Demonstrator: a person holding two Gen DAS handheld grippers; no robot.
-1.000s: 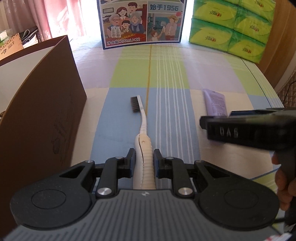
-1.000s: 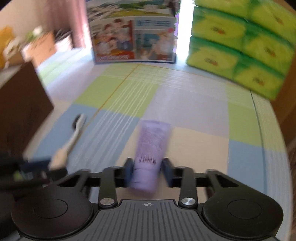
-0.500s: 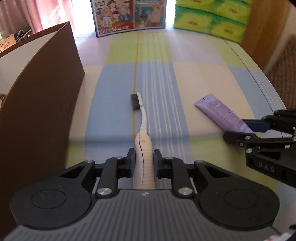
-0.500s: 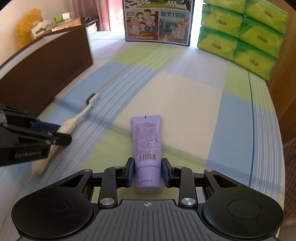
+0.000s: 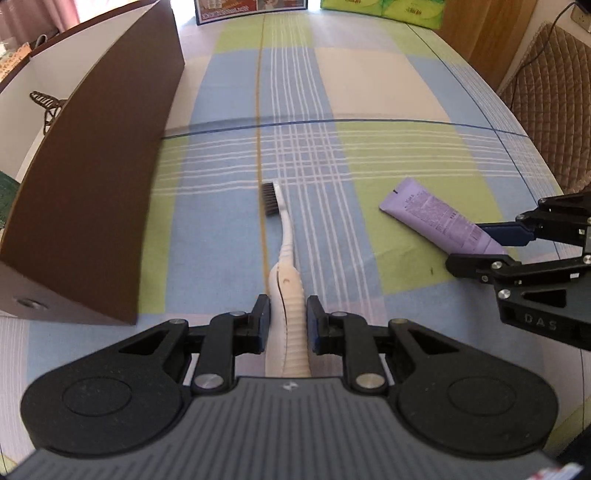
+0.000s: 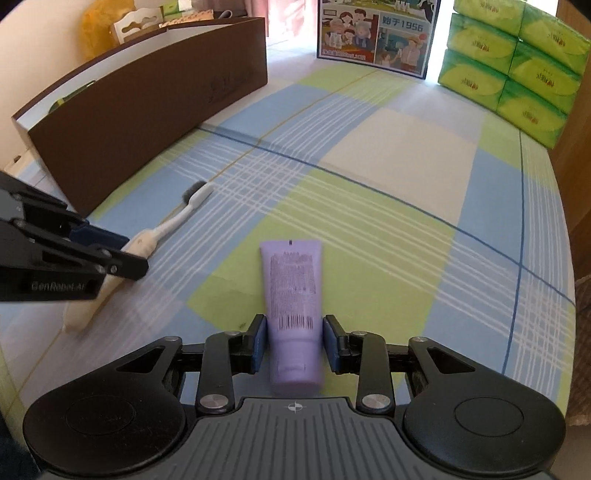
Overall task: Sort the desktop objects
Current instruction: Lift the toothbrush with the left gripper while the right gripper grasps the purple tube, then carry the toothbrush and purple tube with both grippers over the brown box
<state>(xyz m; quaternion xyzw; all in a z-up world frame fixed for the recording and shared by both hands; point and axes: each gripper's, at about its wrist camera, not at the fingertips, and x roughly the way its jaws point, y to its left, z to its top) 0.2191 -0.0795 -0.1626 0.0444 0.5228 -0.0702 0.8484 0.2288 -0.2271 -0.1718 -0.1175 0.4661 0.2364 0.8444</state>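
toothbrush (image 5: pixel 286 295), cream handle, dark bristles: clamped at the ribbed handle between the fingers of the left gripper (image 5: pixel 287 320); head points forward, away from the camera, over the blue and green checks of the cloth.
left gripper: tilted steeply down toward the bench (image 5: pixel 388 85); fingers closed onto the handle, blue pads pressing both sides. in the right wrist view it enters from the left edge (image 6: pixel 122 254) with the toothbrush (image 6: pixel 173 221) sticking out ahead of it.
tube (image 6: pixel 293 314), lilac, printed text and barcode on its face: gripped near its cap end by the right gripper (image 6: pixel 293 345); flat crimped end points forward. whether it touches the cloth cannot be told.
right gripper: angled down at the bench (image 6: pixel 399 158); fingers closed against the two sides of the tube. in the left wrist view it comes in from the right edge (image 5: pixel 491 247), the tube (image 5: pixel 436 218) slanting toward the toothbrush, the two items apart.
box (image 5: pixel 99 177), brown outside, white inside: stands on the bench just left of the toothbrush; in the right wrist view (image 6: pixel 147 110) it runs along the left side.
carton (image 6: pixel 373 33), printed with cartoon figures: upright at the far end.
tissue packs (image 6: pixel 513 62), green, stacked: far right, beside the carton.
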